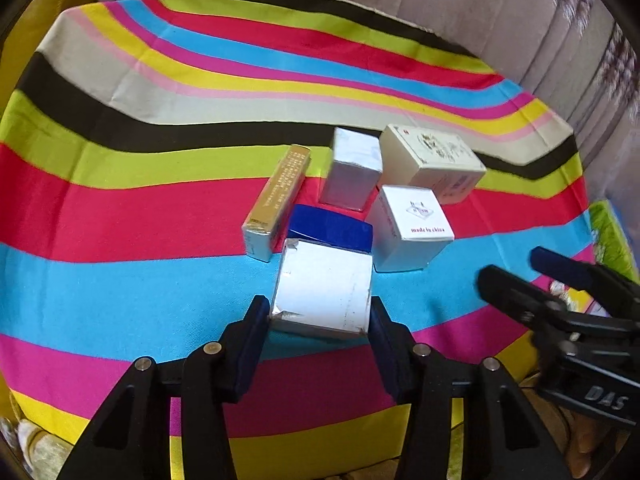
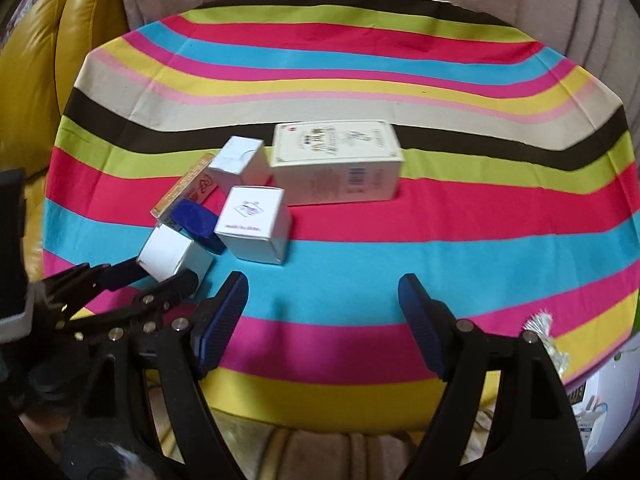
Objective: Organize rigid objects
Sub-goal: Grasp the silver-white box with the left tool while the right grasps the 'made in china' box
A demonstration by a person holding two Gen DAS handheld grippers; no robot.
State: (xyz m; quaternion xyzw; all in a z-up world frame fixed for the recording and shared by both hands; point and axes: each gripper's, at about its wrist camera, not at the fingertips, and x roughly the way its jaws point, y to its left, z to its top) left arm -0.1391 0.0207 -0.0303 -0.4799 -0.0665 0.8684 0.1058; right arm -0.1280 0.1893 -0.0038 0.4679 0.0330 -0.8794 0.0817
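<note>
Jaws of the left gripper are pressing both sides of the white box at lower centre of the striped bench, beside the gathered boxes; the right gripper is hanging wide, empty.

Right gripper fingers apart over striped cloth, white boxes beyond

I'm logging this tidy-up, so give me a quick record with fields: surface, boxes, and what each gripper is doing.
surface: striped cloth
boxes: five, clustered mid-cloth
largest: cream box, farthest back
lying flat: gold box
left gripper: shut on the white box with blue end
right gripper: open, nothing between its fingers, over bare cloth
</note>
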